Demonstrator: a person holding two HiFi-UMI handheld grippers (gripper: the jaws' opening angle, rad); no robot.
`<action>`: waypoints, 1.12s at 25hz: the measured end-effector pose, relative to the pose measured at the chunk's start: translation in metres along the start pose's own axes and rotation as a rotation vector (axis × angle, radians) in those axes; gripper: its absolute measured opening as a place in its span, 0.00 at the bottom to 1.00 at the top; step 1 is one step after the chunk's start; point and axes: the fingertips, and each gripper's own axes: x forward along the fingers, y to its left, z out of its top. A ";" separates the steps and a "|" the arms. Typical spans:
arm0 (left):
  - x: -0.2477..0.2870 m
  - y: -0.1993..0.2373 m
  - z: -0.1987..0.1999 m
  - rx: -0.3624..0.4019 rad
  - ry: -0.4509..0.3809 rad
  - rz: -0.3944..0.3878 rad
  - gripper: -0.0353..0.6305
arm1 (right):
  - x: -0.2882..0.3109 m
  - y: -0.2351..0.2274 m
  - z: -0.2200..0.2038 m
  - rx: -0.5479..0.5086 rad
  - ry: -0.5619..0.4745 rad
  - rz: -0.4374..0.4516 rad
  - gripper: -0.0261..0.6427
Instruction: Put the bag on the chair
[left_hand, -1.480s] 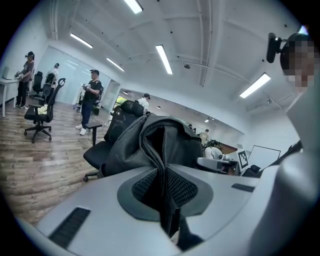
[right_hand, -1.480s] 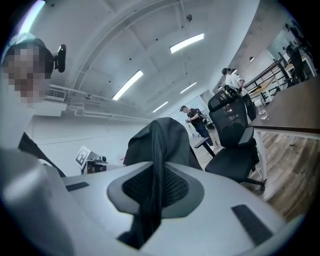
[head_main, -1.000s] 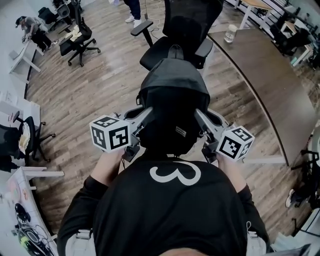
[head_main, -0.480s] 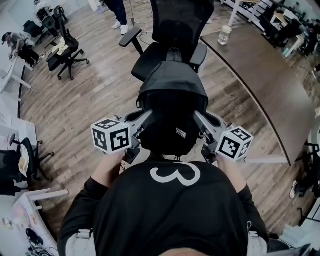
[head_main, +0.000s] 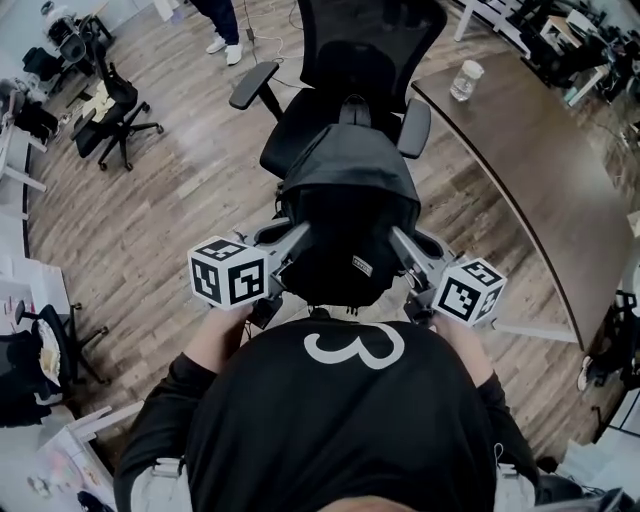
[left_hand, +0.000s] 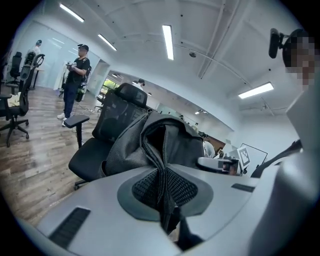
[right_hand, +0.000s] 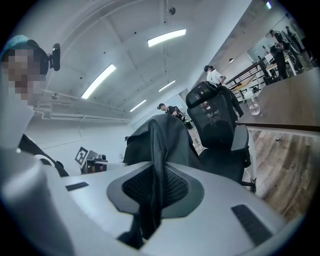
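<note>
Symmetrically, left gripper (head_main: 298, 238) and right gripper (head_main: 397, 238) flank and clamp the bag (head_main: 348, 190).

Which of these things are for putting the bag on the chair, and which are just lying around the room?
For the job: black bag; left gripper and right gripper, each shut on a strap of it; black chair straight ahead.
Just lying about: bottle; brown table under it; other office chair at the far left.
</note>
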 end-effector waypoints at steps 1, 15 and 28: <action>0.005 0.011 0.007 -0.002 0.003 -0.004 0.11 | 0.011 -0.004 0.004 0.001 0.005 -0.008 0.12; 0.054 0.121 0.067 -0.012 0.066 -0.033 0.11 | 0.121 -0.055 0.034 0.066 0.028 -0.072 0.12; 0.126 0.164 0.107 -0.051 0.101 0.012 0.11 | 0.166 -0.124 0.072 0.107 0.050 -0.040 0.12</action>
